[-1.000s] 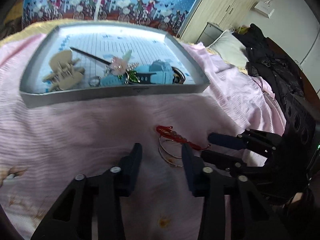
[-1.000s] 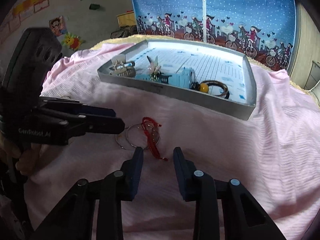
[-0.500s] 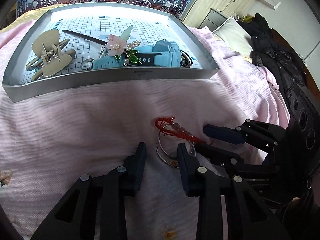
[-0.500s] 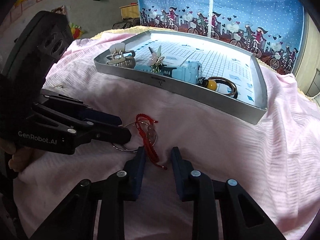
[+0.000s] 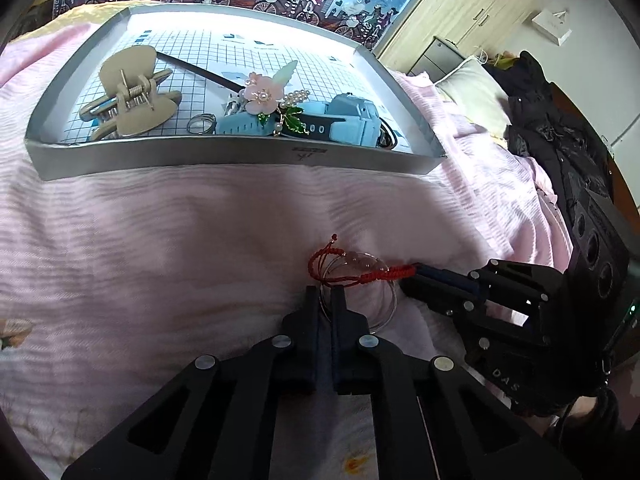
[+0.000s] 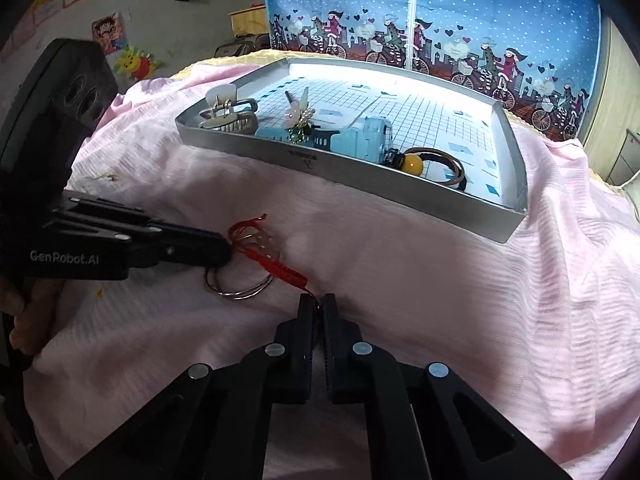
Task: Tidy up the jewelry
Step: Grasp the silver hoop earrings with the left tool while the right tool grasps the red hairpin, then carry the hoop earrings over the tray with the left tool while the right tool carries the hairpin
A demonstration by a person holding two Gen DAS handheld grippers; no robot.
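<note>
1. A red cord bracelet (image 5: 362, 270) with pale beads lies on the pink bedspread (image 5: 160, 248), draped over two thin silver bangles (image 5: 384, 304), in front of the tray
2. The left gripper (image 5: 326, 294) has its jaws closed narrowly on the bangles' near rim
3. The right gripper (image 6: 316, 304) has its jaws pinched on the end of the red cord; in the left view its tip touches the braided end
4. Beyond them sits a grey tray (image 5: 224, 158) with a grid-patterned floor
5. Inside it lie a beige hair claw (image 5: 128, 92), a pink flower hairpin (image 5: 264, 94), a light blue watch (image 5: 332, 124), a small silver ring (image 5: 202, 124), and a dark ring with a yellow bead (image 6: 434, 164)
</note>
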